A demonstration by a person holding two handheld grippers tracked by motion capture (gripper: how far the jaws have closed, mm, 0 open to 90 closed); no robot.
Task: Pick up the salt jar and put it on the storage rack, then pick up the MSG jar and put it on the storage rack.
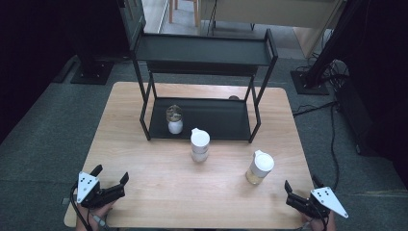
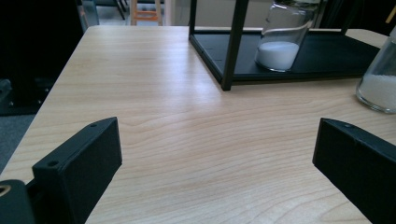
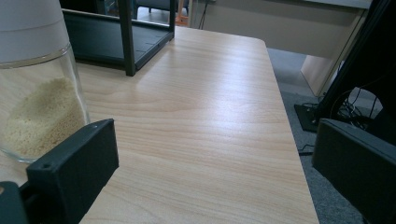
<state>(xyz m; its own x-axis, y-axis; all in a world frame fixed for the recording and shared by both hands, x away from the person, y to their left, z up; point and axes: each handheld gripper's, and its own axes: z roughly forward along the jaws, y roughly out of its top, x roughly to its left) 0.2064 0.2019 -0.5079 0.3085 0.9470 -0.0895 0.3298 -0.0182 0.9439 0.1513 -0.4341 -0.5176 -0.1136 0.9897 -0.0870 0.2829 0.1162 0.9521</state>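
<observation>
The left claw [image 1: 111,173] rests at the near left corner of the wooden counter [image 1: 159,192], its jaws spread wide with nothing between them. In the left gripper view the left claw [image 2: 212,154] frames only bare wood. The right claw [image 1: 302,187] sits at the near right corner, likewise wide open and holding nothing.

Nearest to the right claw stands a glass jar of yellowish grains [image 1: 260,167] with a white lid, upright on the counter, a little to the far left of that claw and apart from it. In the right gripper view the same jar [image 3: 35,107] rises just behind the left jaw of the right claw [image 3: 210,154], outside the gap.

A second white-lidded jar of white powder [image 1: 199,145] stands upright near the middle of the counter, just in front of a black two-tier shelf rack [image 1: 204,50]. On the rack's lower tray, toward its left, stands a third jar with white powder [image 1: 174,120]. The left gripper view shows this third jar [image 2: 283,39] beyond a black rack post, and the edge of the middle jar [image 2: 380,79] at far right.
</observation>
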